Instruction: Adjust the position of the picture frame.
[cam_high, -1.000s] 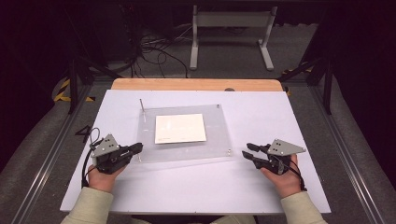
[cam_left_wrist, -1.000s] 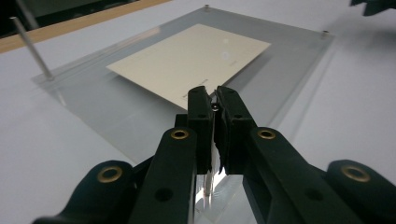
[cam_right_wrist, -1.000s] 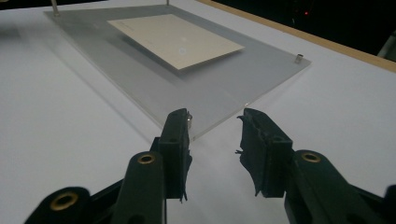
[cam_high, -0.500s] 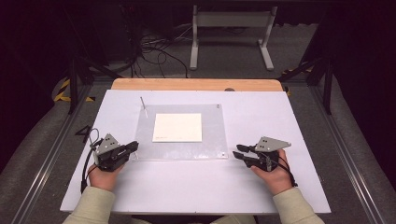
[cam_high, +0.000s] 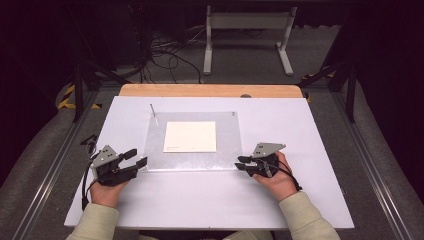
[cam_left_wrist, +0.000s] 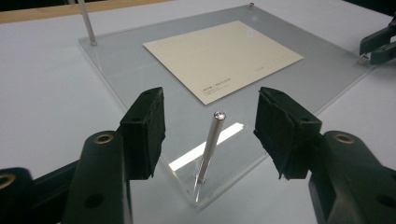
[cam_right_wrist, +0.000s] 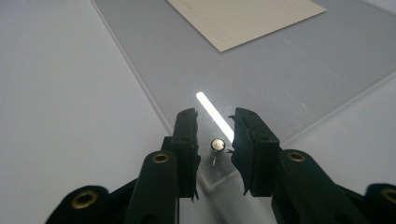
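On the white table (cam_high: 210, 200), high view: clear plate (cam_high: 230, 150) with a cream card (cam_high: 190, 136) at its middle. Left gripper (cam_high: 137, 157) sits at the plate's near-left corner, right gripper (cam_high: 241, 163) at its near-right corner. Since a second ago the right hand has slid in toward that corner; left barely moved. A third pin (cam_high: 153, 114) stands at the plate's far-left corner.

Left gripper view: jaws have just opened, now spread wide either side of an upright metal pin (cam_left_wrist: 210, 147) in the plate's corner, pads clear of it. Reads as pin seated and released.

Right gripper view: jaws have been closing, now narrow, with a short stud (cam_right_wrist: 217, 144) between the pads at the plate's corner; small gaps either side, so no grip yet. Likely next: pinch that stud.
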